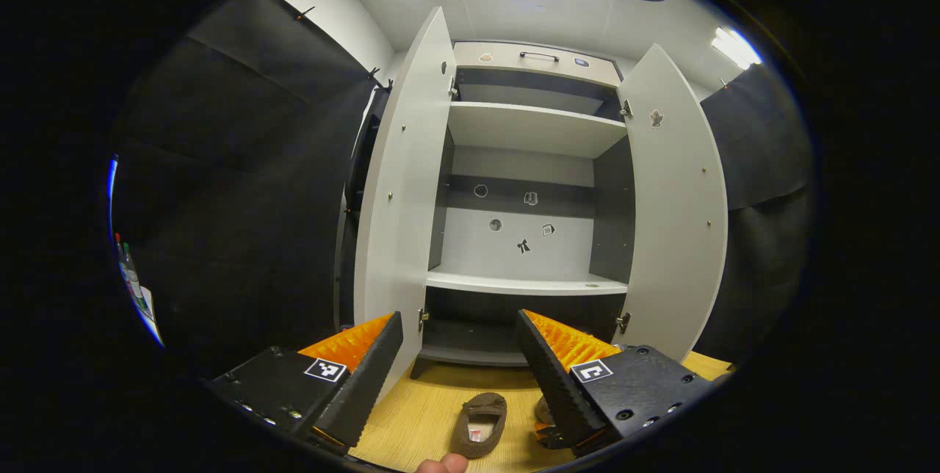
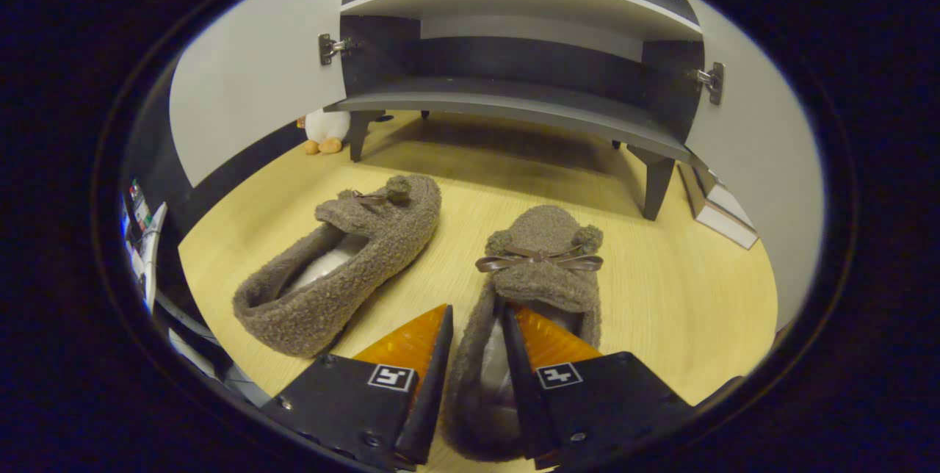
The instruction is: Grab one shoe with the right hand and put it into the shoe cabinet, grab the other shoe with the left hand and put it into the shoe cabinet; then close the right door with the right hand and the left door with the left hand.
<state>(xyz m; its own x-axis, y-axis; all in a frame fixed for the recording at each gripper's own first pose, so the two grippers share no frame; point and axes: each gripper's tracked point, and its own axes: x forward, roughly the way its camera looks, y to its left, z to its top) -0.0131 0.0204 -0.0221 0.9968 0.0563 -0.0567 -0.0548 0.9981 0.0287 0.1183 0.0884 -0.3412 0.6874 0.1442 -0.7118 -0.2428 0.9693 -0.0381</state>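
Two fuzzy brown slippers with bows lie on the wooden floor in front of the shoe cabinet (image 2: 514,102). In the right gripper view, my right gripper (image 2: 476,310) pinches the left side wall of the right slipper (image 2: 543,253), one finger outside and one inside; the slipper rests on the floor. The left slipper (image 2: 352,253) lies free beside it. In the left gripper view, my left gripper (image 1: 459,315) is open and held high, facing the cabinet (image 1: 529,282). One slipper (image 1: 479,423) lies on the floor below it. The left door (image 1: 407,186) and right door (image 1: 679,201) stand open.
A small plush toy (image 2: 327,131) sits by the cabinet's left leg. Flat boards (image 2: 716,208) lie near the right leg. A fingertip (image 1: 440,464) shows at the bottom edge. Bottles (image 1: 128,267) stand far left. Black cloth walls close both sides.
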